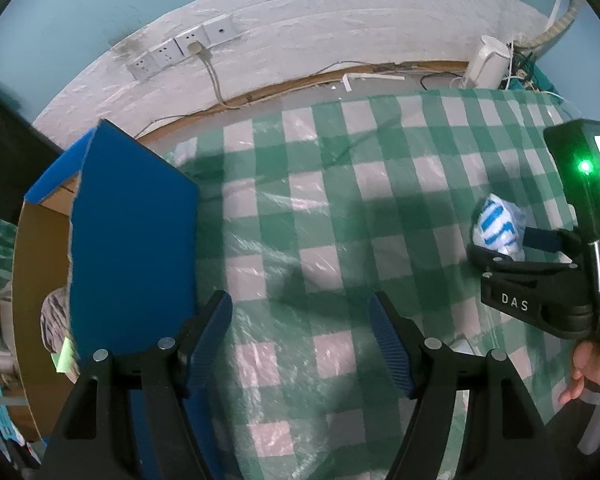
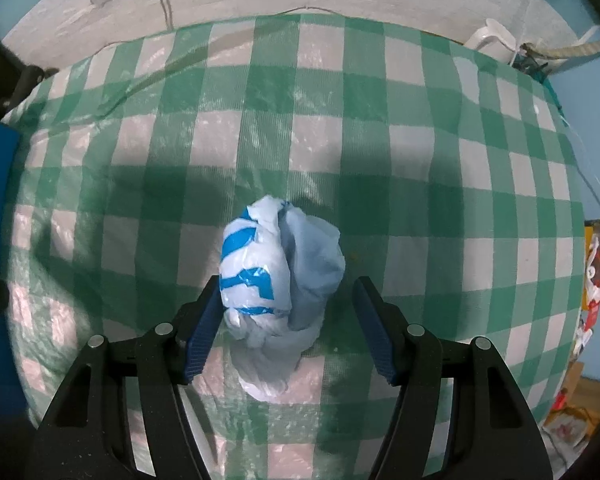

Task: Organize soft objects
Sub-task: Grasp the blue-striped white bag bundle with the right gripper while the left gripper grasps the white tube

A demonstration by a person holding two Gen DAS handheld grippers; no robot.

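Green-and-white check cloth (image 2: 380, 128) under clear plastic covers the whole desk, and that's our playing field.

Nearest in the right wrist view, the right tongs (image 2: 290, 328) point straight down with the jaws spread. Between them sits the bag (image 2: 276, 264), a knotted white plastic bundle with blue print, resting on the cloth. The left pad looks to be touching or just brushing the bundle's side; the right pad stands clear of it with a gap showing. So no pinch yet, just a straddle.

Over to the left wrist view: the left tongs (image 1: 300, 336) are spread too, nothing between the pads but check cloth. They hover near the blue box (image 1: 136, 216), which stands at the left edge of the desk, its flap up and its brown cardboard inside showing. Something grey and soft (image 1: 56, 316) already seems to lie inside, though it is hard to make out. Off to the right in this view, the bag (image 1: 496, 228) shows again under the other tool, with a hand (image 1: 592, 372) gripping its handle.

Farther back, a white wall (image 1: 300, 28) with a row of sockets (image 1: 184, 48) and a plugged cable.

My read: part way at best. One soft item is perhaps boxed, and this bag is on the desk, well apart from the box. Left to do: close on it, lift, carry it left, drop it in.
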